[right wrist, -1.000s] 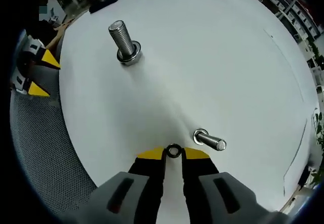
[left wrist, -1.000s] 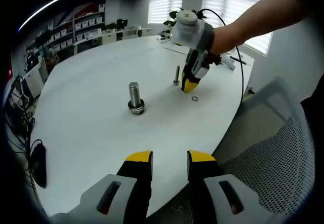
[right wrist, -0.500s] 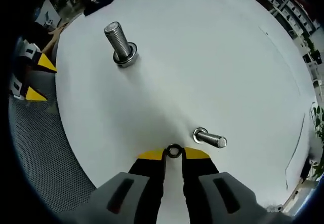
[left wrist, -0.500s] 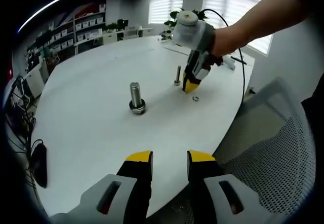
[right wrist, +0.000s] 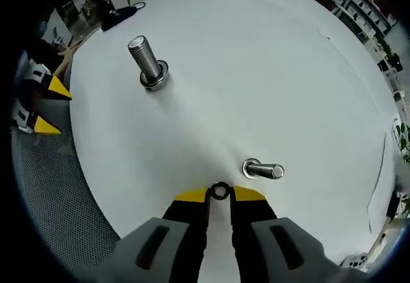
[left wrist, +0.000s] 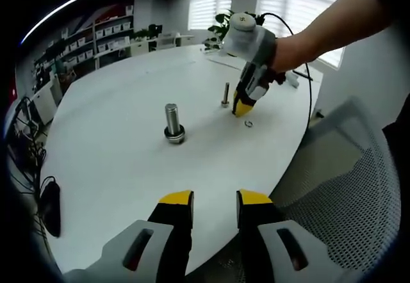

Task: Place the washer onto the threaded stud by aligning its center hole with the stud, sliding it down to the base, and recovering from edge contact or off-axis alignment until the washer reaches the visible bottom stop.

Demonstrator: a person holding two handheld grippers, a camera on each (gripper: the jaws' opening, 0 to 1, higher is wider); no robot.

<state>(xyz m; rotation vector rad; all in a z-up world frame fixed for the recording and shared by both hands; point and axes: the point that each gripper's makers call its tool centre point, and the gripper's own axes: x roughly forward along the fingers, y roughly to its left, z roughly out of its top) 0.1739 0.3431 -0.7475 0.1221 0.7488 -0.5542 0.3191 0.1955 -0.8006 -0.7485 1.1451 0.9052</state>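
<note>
Sitting back off the table edge, the left gripper (left wrist: 214, 198) has its jaws a little apart with nothing between them — likely just parked while the other hand works. Going left to right in the left gripper view: a dark object (left wrist: 49, 207) lies at the table's (left wrist: 109, 142) far left edge, then the large threaded stud (left wrist: 172, 121) stands upright on its base near the middle, then a smaller stud (left wrist: 225, 95) stands upright further right, with the right gripper (left wrist: 241, 108) just beside it and the washer (left wrist: 248, 124) at its tips. In the right gripper view the right gripper (right wrist: 220, 194) has its yellow jaw tips close on either side of the washer (right wrist: 220, 191) — I judge it pinched by its rim, though whether it is lifted off the table I cannot tell. Gripping it edge-on leaves the center hole free for the stud. The small stud (right wrist: 262, 169) is just beside the tips, the large stud (right wrist: 147, 64) well apart. Count: two studs, one washer, two grippers.
</note>
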